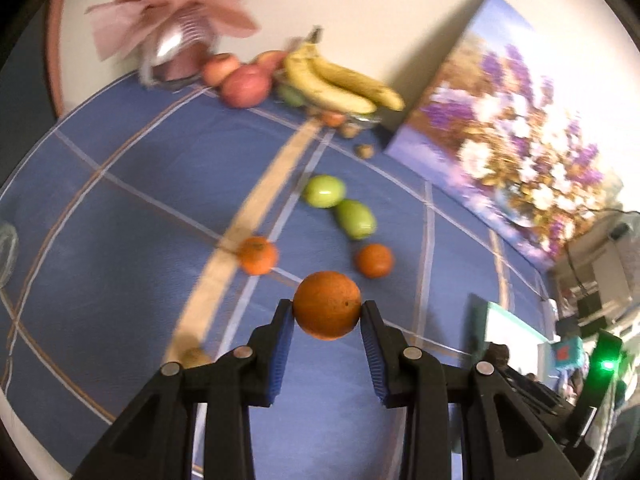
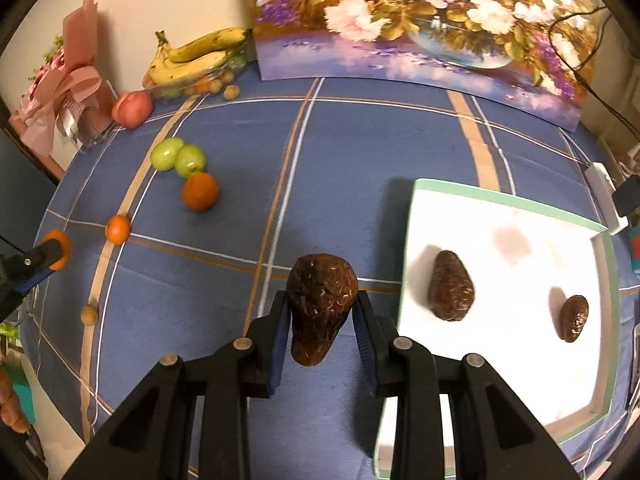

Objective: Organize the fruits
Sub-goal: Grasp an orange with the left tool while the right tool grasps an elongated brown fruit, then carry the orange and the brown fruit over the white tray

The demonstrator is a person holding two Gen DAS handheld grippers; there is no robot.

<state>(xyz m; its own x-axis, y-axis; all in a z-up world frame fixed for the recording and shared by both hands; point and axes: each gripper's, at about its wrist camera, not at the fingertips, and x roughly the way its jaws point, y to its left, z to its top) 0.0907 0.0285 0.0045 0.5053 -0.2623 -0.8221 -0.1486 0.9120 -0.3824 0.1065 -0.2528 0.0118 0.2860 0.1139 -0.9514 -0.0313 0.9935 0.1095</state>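
Note:
My left gripper [image 1: 327, 310] is shut on an orange [image 1: 327, 304], held above the blue checked cloth. Two more oranges [image 1: 257, 255] [image 1: 374, 260] and two green apples [image 1: 324, 191] [image 1: 355, 219] lie on the cloth beyond it. My right gripper [image 2: 321, 312] is shut on a dark brown avocado [image 2: 320, 304], lifted over the cloth just left of a white tray [image 2: 512, 216]. Two more avocados [image 2: 451, 285] [image 2: 574, 318] lie in that tray. The left gripper with its orange [image 2: 56, 249] shows at the far left edge of the right wrist view.
A glass dish [image 2: 200, 80] with bananas [image 2: 200, 56] and small fruit stands at the back, red apples [image 2: 132, 109] beside it. A pink bouquet [image 2: 68, 92] stands in the back left corner. A flower painting [image 2: 420, 20] leans on the wall. A small brown fruit [image 2: 89, 314] lies near the cloth's left edge.

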